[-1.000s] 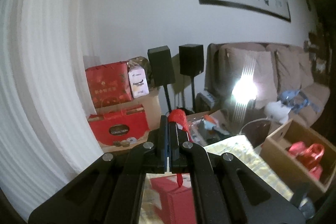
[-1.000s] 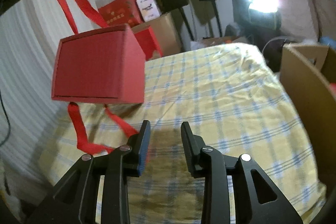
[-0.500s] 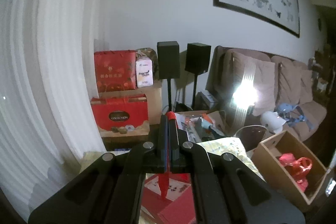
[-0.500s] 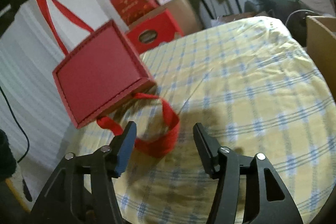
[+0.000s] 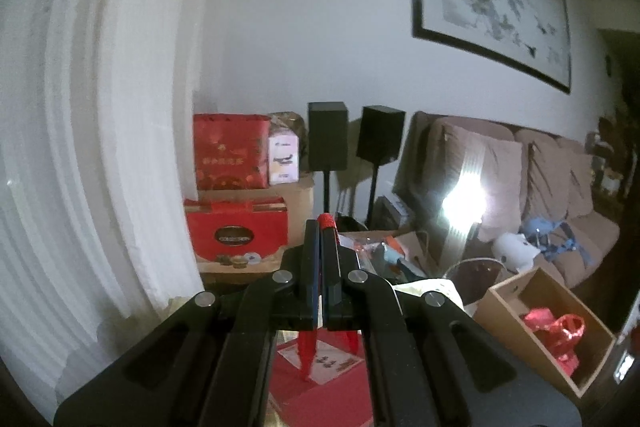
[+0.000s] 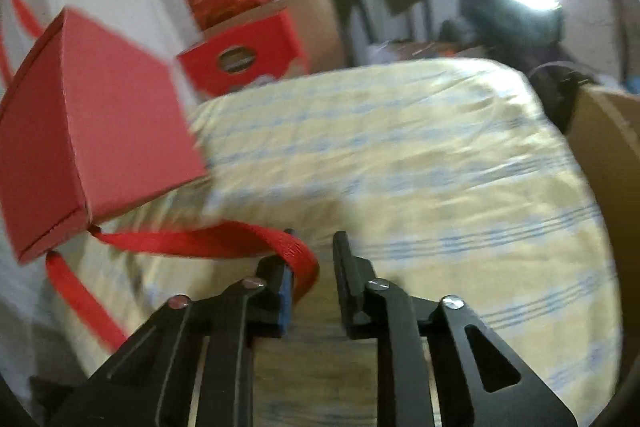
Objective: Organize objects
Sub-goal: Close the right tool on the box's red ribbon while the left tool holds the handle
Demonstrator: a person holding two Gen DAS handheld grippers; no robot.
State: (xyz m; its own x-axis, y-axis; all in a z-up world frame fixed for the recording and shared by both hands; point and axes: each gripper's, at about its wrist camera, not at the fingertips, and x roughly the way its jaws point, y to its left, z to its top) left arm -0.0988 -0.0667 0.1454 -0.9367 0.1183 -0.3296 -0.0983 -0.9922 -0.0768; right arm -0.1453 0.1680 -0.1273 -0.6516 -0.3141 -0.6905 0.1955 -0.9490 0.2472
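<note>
I hang the red box, light stiff card, above the bed by its soft ribbon, clamped in my left gripper; my right gripper has just been narrowing, a lower loop between its parted fingers.

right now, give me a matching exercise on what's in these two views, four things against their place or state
Things:
1. left gripper
2. red box
3. cardboard box
4. checked cloth

Place or state:
a. spread flat, yellow with blue lines
b. open at the top, red bags inside
c. shut on a red strap
d. hangs tilted in the air

Pairs: 1-c, 2-d, 3-b, 4-a
</note>
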